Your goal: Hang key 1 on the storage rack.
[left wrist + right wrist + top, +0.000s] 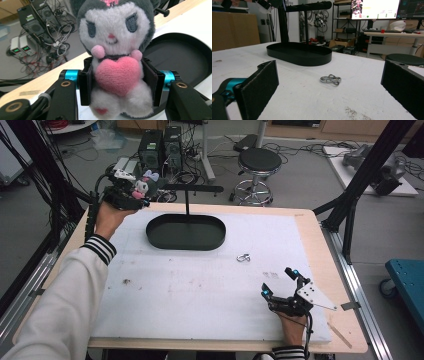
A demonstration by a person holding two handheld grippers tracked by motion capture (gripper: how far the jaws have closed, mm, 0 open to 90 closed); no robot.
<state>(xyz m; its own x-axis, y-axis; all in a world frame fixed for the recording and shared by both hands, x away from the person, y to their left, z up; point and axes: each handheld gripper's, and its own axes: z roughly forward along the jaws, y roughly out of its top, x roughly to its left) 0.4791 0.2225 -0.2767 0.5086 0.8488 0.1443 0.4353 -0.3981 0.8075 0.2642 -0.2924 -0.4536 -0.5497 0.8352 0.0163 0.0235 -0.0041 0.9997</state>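
Left tongs [119, 82], as I read them from the left gripper view, are closed on the plush toy [117, 50], pads pressing its body from either side just behind the pink heart, head upright above the jaws. In the high view these tongs [134, 195] hold the toy [142, 185] raised at the far left corner of the bench [320, 240], left of the black stand's crossbar [192, 187]. That crossbar runs left to right above the oval tray [186, 232], so I judge the coming move to turn on this: the bar lies to the toy's right, at about its level, and the left hand is far the nearer. Right tongs [281, 283] rest low at the near right, jaws spread wide and holding nothing; in the right gripper view the metal rings [331, 79] lie on the white mat between and beyond the pads [259, 87], with the tray [299, 53] farther off.
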